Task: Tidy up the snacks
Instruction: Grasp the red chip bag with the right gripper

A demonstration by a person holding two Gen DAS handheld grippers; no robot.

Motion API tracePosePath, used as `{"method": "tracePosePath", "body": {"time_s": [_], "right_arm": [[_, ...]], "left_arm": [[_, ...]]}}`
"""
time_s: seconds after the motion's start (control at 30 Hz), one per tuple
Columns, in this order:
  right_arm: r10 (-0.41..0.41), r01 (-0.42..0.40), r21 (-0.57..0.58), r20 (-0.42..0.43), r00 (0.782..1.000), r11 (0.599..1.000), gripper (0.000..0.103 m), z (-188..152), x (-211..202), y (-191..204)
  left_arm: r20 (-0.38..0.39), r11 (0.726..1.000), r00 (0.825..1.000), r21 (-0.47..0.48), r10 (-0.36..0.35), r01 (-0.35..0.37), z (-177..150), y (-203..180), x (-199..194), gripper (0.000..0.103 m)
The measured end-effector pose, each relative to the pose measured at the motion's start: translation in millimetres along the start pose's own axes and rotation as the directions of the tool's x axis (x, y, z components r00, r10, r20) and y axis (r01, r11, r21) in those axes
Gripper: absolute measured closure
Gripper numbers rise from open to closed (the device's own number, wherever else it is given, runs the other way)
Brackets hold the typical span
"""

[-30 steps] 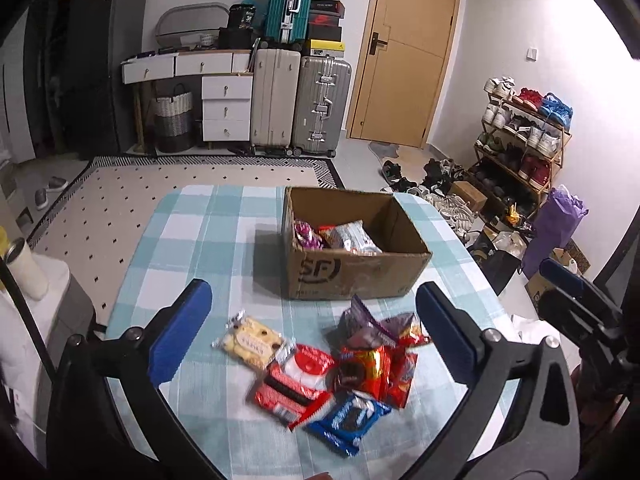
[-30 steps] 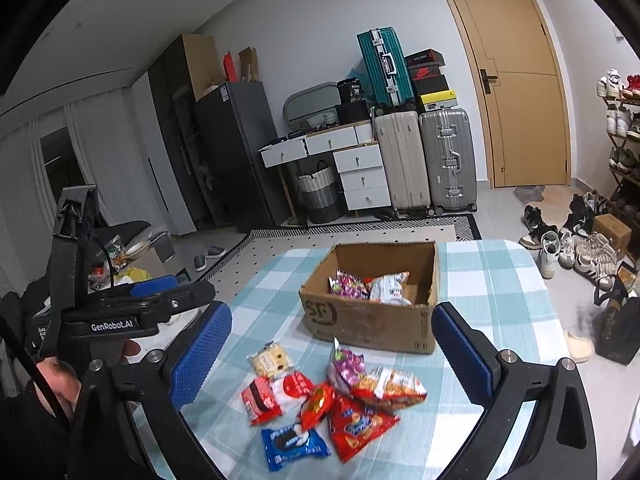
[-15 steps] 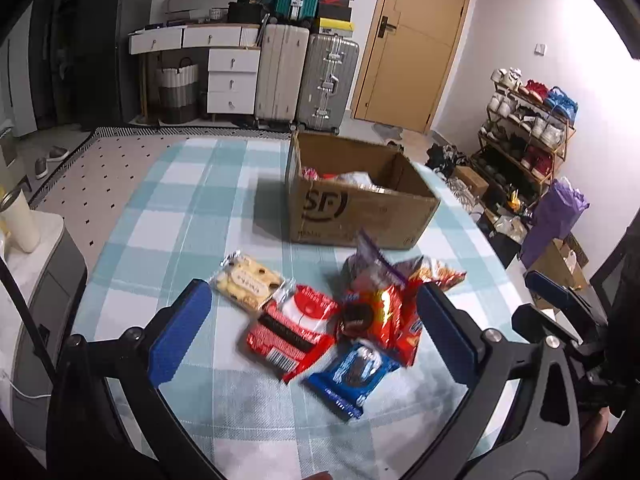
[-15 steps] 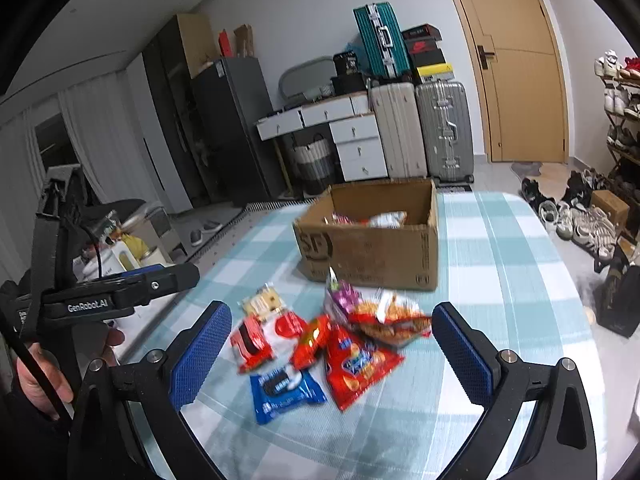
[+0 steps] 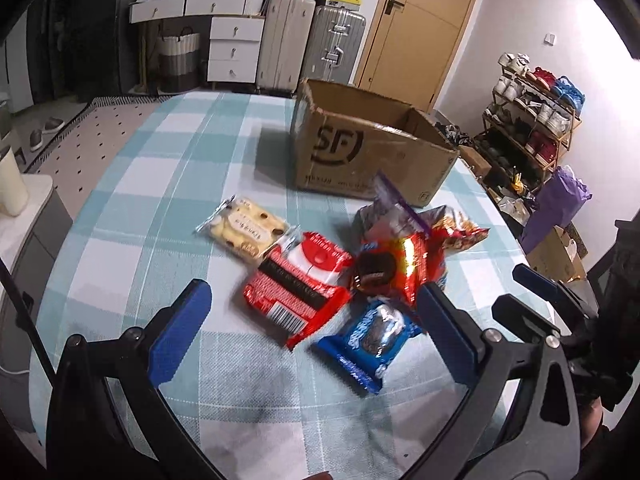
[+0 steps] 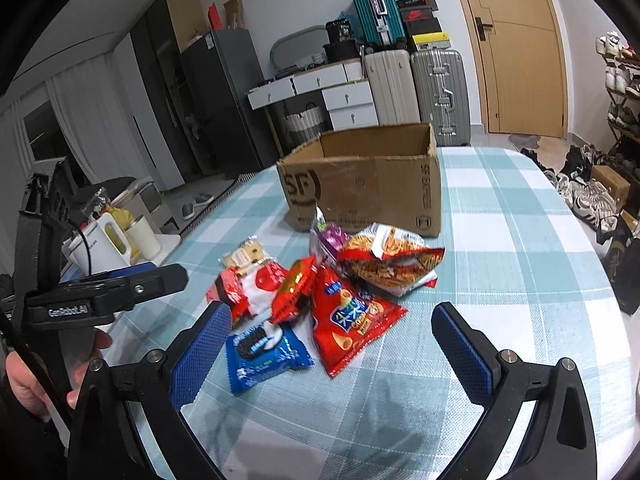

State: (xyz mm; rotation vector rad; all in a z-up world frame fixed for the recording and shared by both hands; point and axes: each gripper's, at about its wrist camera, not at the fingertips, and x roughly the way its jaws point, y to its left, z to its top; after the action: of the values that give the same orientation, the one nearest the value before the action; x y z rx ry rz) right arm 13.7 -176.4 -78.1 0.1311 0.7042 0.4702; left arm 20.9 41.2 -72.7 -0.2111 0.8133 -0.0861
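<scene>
Blue cookie pack (image 5: 370, 338) between left gripper (image 5: 316, 334) fingers, untouched

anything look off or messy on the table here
The snack packets lie in a loose overlapping heap in front of the cardboard box, not in it. The box's near top edge looks dented. Nothing spilled.

Left hand-held gripper (image 5: 314, 324): blue-padded jaws spread wide, empty. Right hand-held gripper (image 6: 330, 354): likewise wide apart, empty. Left hand (image 6: 28, 376) grips the handle.
</scene>
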Motion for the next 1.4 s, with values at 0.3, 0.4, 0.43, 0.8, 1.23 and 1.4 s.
{"method": "tracePosePath", "body": {"time_s": [0.3, 0.4, 0.43, 0.8, 1.23, 1.4], "right_arm": [[0.010, -0.009, 0.014, -0.068, 0.998, 1.000, 0.001, -7.0, 38.4, -11.6], [0.006, -0.006, 0.005, -0.088, 0.996, 1.000, 0.001, -6.7, 50.1, -12.5], [0.001, -0.001, 0.001, -0.095, 0.995, 1.000, 0.001, -6.8, 53.0, -11.9], [-0.040, 0.027, -0.082, -0.166, 0.985, 0.996, 0.002, -4.1, 90.7, -6.4], [-0.029, 0.014, -0.065, -0.226, 0.974, 0.998, 0.043, -1.6, 111.2, -14.3], [-0.032, 0.012, -0.098, -0.209, 0.977, 0.995, 0.053, -3.5, 106.4, -7.8]], "left_arm": [[-0.018, 1.000, 1.000, -0.015, 0.004, -0.005, -7.4, 12.0, 10.4, 0.001], [-0.023, 1.000, 1.000, -0.010, 0.006, -0.006, -9.5, 14.6, 13.5, 0.001], [-0.028, 1.000, 1.000, -0.008, 0.005, -0.005, -10.2, 15.3, 16.0, 0.001], [-0.074, 1.000, 0.997, -0.019, 0.001, -0.002, -21.3, 25.6, 29.8, 0.001], [-0.094, 0.999, 0.996, -0.050, 0.004, -0.009, -23.5, 33.7, 37.8, 0.001], [-0.101, 0.998, 0.995, -0.055, 0.003, -0.009, -26.8, 33.4, 37.4, 0.001]]}}
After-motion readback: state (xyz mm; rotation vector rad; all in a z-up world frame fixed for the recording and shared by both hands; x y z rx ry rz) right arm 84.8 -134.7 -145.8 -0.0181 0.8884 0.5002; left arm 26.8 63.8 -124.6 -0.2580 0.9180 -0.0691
